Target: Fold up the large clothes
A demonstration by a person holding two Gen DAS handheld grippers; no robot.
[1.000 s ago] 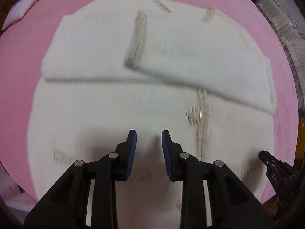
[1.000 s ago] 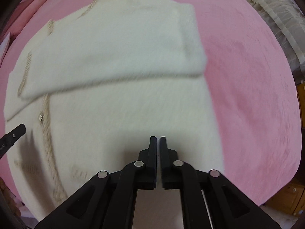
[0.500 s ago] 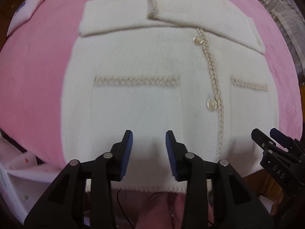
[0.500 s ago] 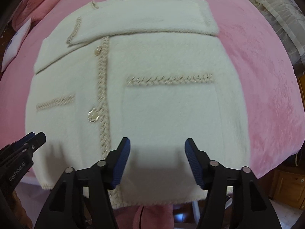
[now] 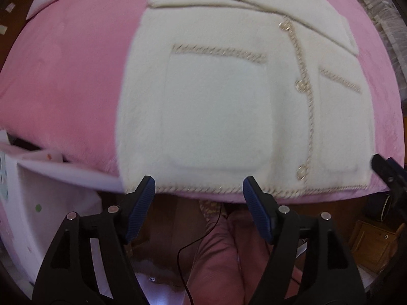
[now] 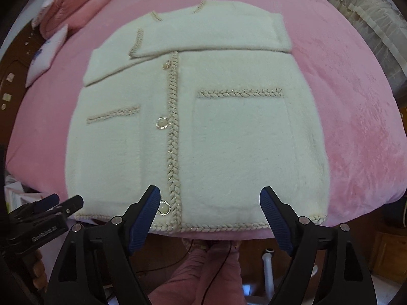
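Cardigan (image 6: 229, 132), cream and fluffy with braided trim, is laid flat and buttoned on the pink blanket (image 6: 356, 101), its two sleeves (image 6: 211, 35) already crossed over the chest so that only the body remains to be folded. The braided hem (image 6: 229, 226) is set along the blanket's near edge, where it can be reached from below. The left gripper (image 5: 198, 185) and right gripper (image 6: 209, 195) are both held spread wide, nothing grasped, poised just short of that hem, one towards each lower corner, presumably so the hem can be pinched and carried up towards the collar (image 6: 178, 10).
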